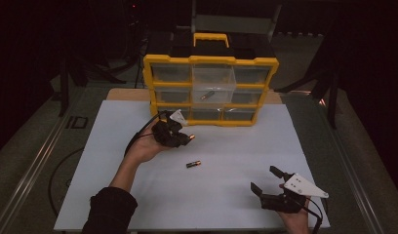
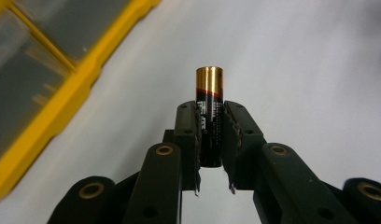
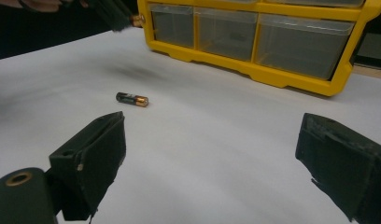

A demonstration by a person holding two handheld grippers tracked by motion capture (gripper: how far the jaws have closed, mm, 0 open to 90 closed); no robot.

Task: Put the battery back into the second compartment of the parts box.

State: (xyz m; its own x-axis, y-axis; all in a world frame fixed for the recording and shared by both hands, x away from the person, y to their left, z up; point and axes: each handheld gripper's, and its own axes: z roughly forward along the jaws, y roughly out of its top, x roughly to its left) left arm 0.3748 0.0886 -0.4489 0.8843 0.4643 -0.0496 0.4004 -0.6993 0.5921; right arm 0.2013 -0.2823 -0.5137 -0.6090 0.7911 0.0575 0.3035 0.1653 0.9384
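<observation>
Battery (image 2: 209, 119) glossy, metallic copper top; organizer (image 1: 210, 90) yellow plastic, clear drawers; table (image 1: 236, 195) matt white.

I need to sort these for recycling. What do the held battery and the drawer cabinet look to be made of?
Battery: likely metal under a glossy black and copper wrap, since its tip shines.
Cabinet: likely moulded plastic, with an opaque yellow frame and clear, see-through drawers.
</observation>
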